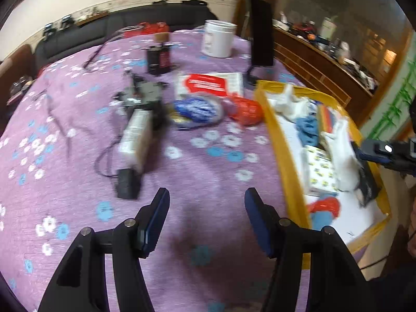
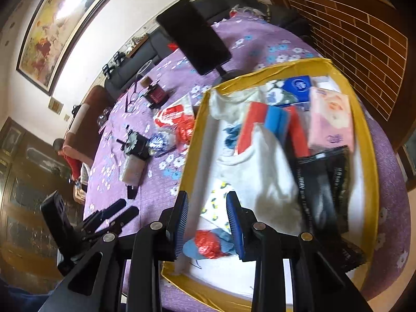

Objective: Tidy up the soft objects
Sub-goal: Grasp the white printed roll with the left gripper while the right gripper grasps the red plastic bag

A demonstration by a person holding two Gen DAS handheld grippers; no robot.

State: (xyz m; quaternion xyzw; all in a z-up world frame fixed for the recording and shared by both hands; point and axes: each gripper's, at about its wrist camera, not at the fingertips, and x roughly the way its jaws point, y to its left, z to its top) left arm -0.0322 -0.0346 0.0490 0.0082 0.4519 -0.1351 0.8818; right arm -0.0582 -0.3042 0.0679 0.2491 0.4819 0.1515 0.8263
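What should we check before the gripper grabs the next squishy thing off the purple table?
1. Left gripper has nothing between its fingers: ok.
2. Soft things remain on the tablecloth, like the blue-and-white bag and red bag: ok.
3. Yellow box has room left: ok, bare floor near the front.
4. Right gripper empty over the box: ok.
5. Cable clear of the bags: cannot tell, the picture is blurred.

Two black plastic grippers are being shown, each built from angular struts with triangular cut-outs. Round silver screws are being seen at the pivots. The left gripper (image 1: 206,195) and right gripper (image 2: 208,199) are being fitted with ribbed blue finger pads (image 1: 153,223).
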